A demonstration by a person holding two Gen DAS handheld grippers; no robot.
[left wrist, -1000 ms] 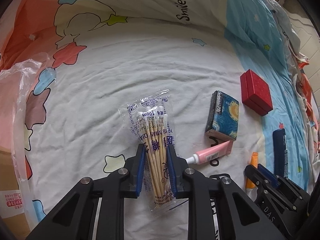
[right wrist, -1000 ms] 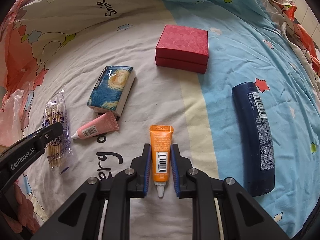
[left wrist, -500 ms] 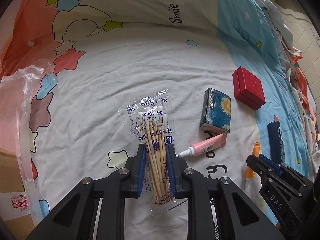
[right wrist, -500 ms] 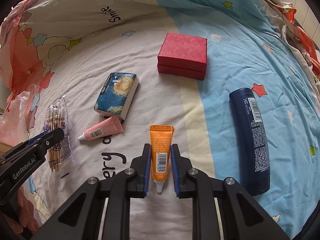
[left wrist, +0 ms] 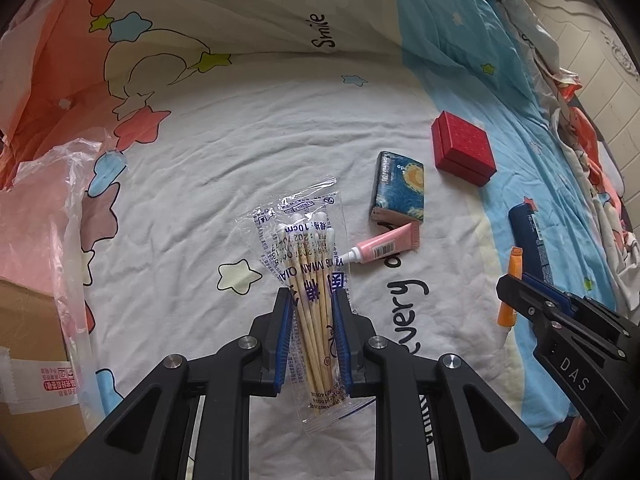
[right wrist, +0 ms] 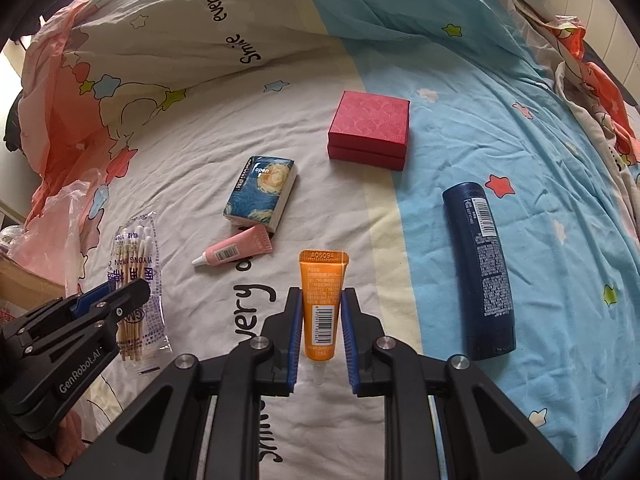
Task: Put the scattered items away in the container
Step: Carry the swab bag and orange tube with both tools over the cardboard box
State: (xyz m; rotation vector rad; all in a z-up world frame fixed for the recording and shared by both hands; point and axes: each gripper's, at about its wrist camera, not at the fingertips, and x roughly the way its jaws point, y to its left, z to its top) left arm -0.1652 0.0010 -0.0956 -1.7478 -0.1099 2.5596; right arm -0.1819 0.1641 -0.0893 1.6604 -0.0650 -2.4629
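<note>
My left gripper (left wrist: 312, 294) is shut on a clear packet of cotton swabs (left wrist: 304, 248), held lengthwise between the blue pads. In the right wrist view my right gripper (right wrist: 322, 292) is shut on an orange tube (right wrist: 323, 296), cap pointing back at the camera. On the sheet lie a pink tube (left wrist: 384, 245), a blue tissue pack (left wrist: 400, 188), a red box (left wrist: 464, 148) and a navy bottle (right wrist: 480, 272). A cardboard box (left wrist: 24, 320) lined with a pink plastic bag (left wrist: 44, 216) sits at the left edge.
Everything lies on a bed with a star-printed sheet (left wrist: 240, 140). Rumpled bedding rises at the back and along the right side (right wrist: 592, 60). The left gripper's black body (right wrist: 72, 344) reaches in low at the left of the right wrist view.
Both grippers have pulled up and back from the sheet with their items still held. The loose items look smaller and farther off, and more of the bed shows.
</note>
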